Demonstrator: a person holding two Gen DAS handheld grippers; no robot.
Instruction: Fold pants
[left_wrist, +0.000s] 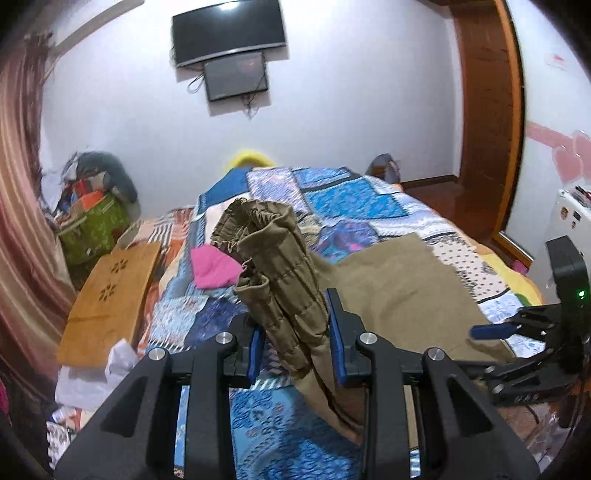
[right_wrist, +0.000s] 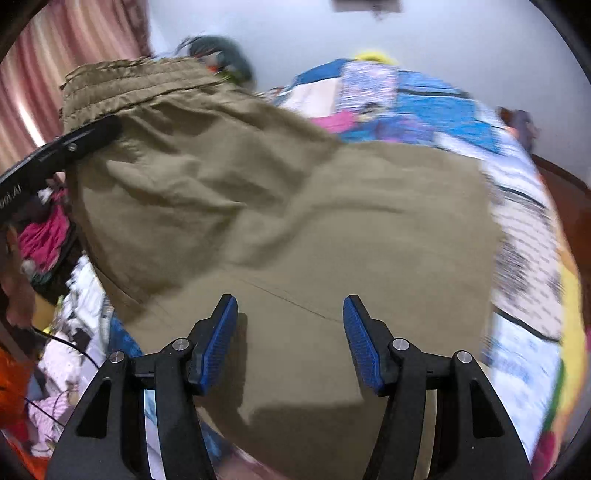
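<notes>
The khaki pants (left_wrist: 391, 291) lie on a bed with a blue patchwork quilt (left_wrist: 343, 199). My left gripper (left_wrist: 295, 332) is shut on the bunched elastic waistband (left_wrist: 273, 266) and holds it up above the bed. In the right wrist view the pants (right_wrist: 295, 229) fill the middle, with the waistband (right_wrist: 136, 85) raised at the upper left in the left gripper (right_wrist: 99, 134). My right gripper (right_wrist: 290, 332) is open and empty just above the flat cloth. It also shows at the right edge of the left wrist view (left_wrist: 491, 332).
A pink cloth (left_wrist: 214, 267) lies on the quilt behind the waistband. A wooden board (left_wrist: 110, 299) and a heap of clothes and boxes (left_wrist: 92, 206) are at the bed's left. A TV (left_wrist: 229, 31) hangs on the far wall. A wooden door frame (left_wrist: 487, 122) is at right.
</notes>
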